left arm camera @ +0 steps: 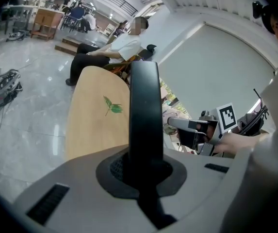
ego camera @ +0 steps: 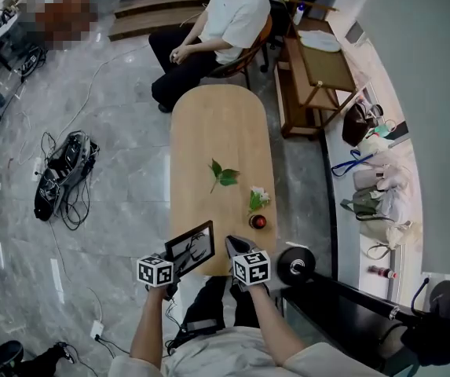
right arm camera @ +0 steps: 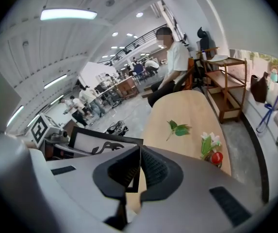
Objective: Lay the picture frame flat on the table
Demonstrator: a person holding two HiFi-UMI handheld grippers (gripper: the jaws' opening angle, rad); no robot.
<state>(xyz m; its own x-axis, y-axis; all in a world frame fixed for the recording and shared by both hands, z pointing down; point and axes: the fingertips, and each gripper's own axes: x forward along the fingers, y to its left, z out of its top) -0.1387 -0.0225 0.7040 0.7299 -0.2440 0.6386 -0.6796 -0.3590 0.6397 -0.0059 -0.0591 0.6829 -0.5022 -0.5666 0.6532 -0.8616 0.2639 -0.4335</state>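
Black picture frame point(ego camera: 191, 248) | clamped edgewise between jaws | left gripper point(left arm camera: 145, 166), right gripper point(right arm camera: 138, 171)

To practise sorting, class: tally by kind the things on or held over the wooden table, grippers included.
Picture frame: 1
Leafy sprig: 1
Red vase with flowers: 1
Grippers: 2 (left gripper, right gripper)
Total: 5
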